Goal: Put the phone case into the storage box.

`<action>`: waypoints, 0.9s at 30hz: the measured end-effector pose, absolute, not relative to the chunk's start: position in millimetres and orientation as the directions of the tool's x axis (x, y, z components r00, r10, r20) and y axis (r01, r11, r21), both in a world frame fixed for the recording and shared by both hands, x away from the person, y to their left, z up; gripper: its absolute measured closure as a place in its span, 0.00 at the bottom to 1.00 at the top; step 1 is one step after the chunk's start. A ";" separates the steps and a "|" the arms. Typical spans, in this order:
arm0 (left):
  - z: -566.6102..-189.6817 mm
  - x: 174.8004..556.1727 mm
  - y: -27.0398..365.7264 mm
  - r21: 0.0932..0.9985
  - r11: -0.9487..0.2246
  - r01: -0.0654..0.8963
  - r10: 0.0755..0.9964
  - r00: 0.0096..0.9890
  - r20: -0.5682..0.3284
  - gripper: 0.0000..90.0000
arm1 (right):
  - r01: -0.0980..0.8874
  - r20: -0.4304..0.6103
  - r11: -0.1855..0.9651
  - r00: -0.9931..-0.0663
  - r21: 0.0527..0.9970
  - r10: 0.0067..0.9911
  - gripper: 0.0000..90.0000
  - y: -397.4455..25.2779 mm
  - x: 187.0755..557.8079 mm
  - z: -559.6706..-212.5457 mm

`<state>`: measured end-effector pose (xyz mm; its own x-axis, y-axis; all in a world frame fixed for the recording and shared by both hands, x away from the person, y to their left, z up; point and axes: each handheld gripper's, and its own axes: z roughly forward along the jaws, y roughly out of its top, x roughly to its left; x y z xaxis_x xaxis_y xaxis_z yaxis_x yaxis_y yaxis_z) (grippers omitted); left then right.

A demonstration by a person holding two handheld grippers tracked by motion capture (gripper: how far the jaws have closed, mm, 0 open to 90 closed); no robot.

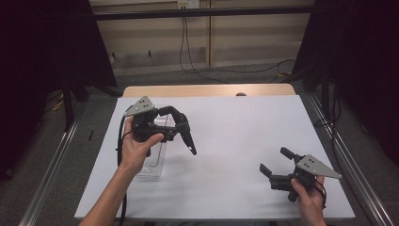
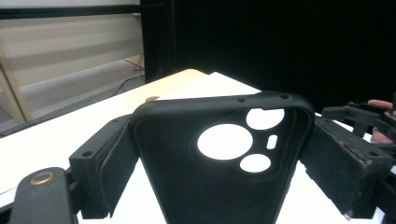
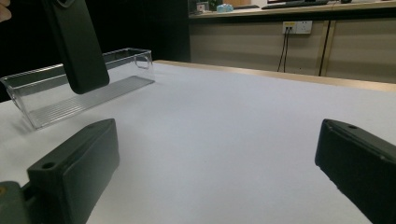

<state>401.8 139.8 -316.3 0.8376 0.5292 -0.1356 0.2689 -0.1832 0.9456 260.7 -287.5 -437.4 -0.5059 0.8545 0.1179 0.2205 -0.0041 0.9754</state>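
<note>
While the left gripper (image 1: 181,134) hangs above the table with its jaws clamped on the two long edges of a black phone case (image 2: 219,158), the clear plastic tray (image 1: 157,157) lies just below and behind it. The case is lifted free, its lower end slanting down ahead of the jaws, so the pickup looks done; where it belongs is still open, and setting it down remains. Well off to the right, the right gripper (image 1: 275,162) rests low over the white tabletop (image 1: 235,127), jaws spread wide apart with nothing between them.
</note>
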 end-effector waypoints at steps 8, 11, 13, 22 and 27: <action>-304.9 405.0 149.0 0.948 -0.165 0.271 0.573 0.809 -0.131 0.16 | 0.224 0.125 -0.015 -0.489 0.974 0.863 0.00 -289.2 260.6 -436.9; -298.7 407.8 154.1 0.949 -0.159 0.273 0.592 0.795 -0.130 0.16 | 0.221 0.103 0.003 -0.471 0.975 0.876 0.00 -289.1 260.6 -437.0; -294.8 410.0 158.4 0.950 -0.151 0.272 0.608 0.784 -0.128 0.16 | 0.213 0.093 0.005 -0.448 0.977 0.889 0.00 -288.3 260.5 -436.6; -286.8 417.9 175.6 0.951 -0.127 0.281 0.657 0.742 -0.132 0.16 | 0.178 0.051 0.028 -0.424 0.984 0.904 0.00 -282.0 259.2 -436.4; -284.2 421.7 179.8 0.951 -0.128 0.280 0.671 0.731 -0.125 0.16 | 0.176 0.023 0.054 -0.406 0.983 0.913 0.00 -283.2 258.9 -438.3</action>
<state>421.7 179.8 -284.2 0.7311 0.6707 -0.1250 0.2804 -0.1284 0.9512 258.9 -283.2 -438.3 -0.4062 0.9135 0.0231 0.1764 0.0536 0.9828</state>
